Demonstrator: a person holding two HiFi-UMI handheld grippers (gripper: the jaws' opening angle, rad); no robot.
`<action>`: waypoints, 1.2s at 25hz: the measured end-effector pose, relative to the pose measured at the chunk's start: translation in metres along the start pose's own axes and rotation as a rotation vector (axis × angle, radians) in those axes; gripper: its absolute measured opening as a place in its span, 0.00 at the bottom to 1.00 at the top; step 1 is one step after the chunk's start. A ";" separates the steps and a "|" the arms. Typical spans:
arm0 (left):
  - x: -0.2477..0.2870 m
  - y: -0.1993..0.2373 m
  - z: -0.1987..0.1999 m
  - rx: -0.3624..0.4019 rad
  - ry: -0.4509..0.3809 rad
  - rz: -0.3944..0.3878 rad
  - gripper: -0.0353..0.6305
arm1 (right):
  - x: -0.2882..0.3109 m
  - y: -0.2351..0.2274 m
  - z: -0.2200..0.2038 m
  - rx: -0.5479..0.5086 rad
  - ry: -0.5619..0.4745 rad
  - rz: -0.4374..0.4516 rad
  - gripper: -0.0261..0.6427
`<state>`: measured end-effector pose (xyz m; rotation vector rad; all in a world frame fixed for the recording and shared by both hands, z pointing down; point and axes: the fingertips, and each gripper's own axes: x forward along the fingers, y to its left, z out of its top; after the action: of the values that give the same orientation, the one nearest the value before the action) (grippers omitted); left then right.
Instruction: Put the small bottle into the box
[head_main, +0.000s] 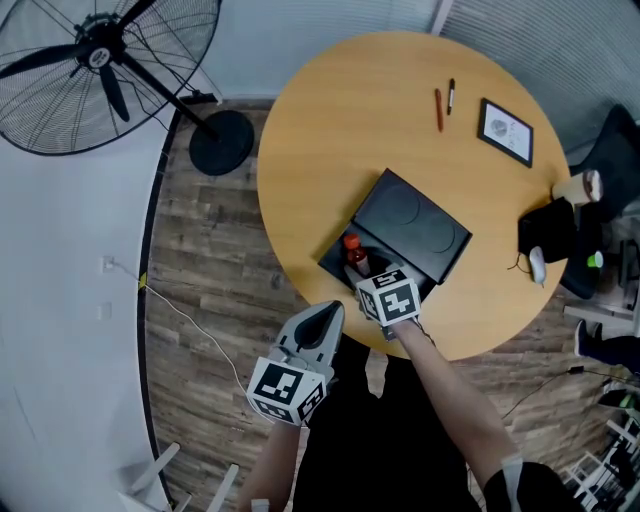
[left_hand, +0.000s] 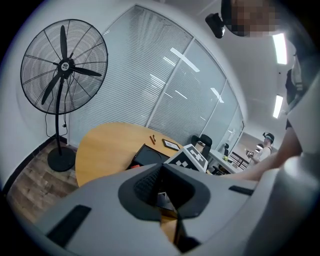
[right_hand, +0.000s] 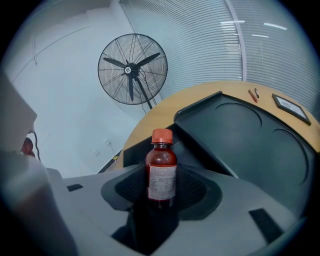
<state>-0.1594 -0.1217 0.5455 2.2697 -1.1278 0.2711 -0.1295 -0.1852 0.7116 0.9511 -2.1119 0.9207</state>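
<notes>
Right gripper (right_hand: 162, 189) has its two jaws closed on the bottle (right_hand: 161, 160). They pinch the bottle low down, one jaw on each side. The bottle stands straight up. It is small and brown, with a white label and an orange cap on top. From the head view, the bottle is in the open part of the box (head_main: 334, 260). I cannot tell if its bottom touches the box floor, because the jaws hide it.

The box is black. It sits by the near edge of the tabletop (head_main: 330, 130). Its lid (head_main: 412, 225) is flipped open and points at the far right edge. The lid has two round dents in it.

The left gripper (left_hand: 162, 197) has its jaws pressed together. It holds nothing. It is just off the near edge of the tabletop, over the wood floor (head_main: 210, 300). It is near the right gripper but does not touch it.

Two pens (head_main: 444, 103) lie side by side near the far edge of the tabletop. A small frame (head_main: 506, 131) lies just beside them, closer to the right edge. A paper cup (head_main: 578, 187) is at the right edge. A white mouse (head_main: 537, 265) is there too, beside a black thing (head_main: 547, 230) that I cannot make out.

A big fan (head_main: 100, 60) stands on the floor, off the left edge of the tabletop.
</notes>
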 end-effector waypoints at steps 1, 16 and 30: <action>0.000 0.000 0.000 0.000 -0.002 0.001 0.04 | 0.001 0.000 0.001 0.003 0.001 -0.001 0.35; -0.009 0.001 0.002 0.012 -0.010 0.010 0.04 | 0.008 -0.009 -0.003 0.058 0.019 -0.055 0.35; -0.011 -0.003 0.002 0.019 -0.013 0.006 0.04 | 0.007 -0.005 0.000 0.016 0.017 -0.031 0.37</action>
<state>-0.1644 -0.1143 0.5378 2.2885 -1.1432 0.2704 -0.1297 -0.1903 0.7189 0.9784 -2.0724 0.9281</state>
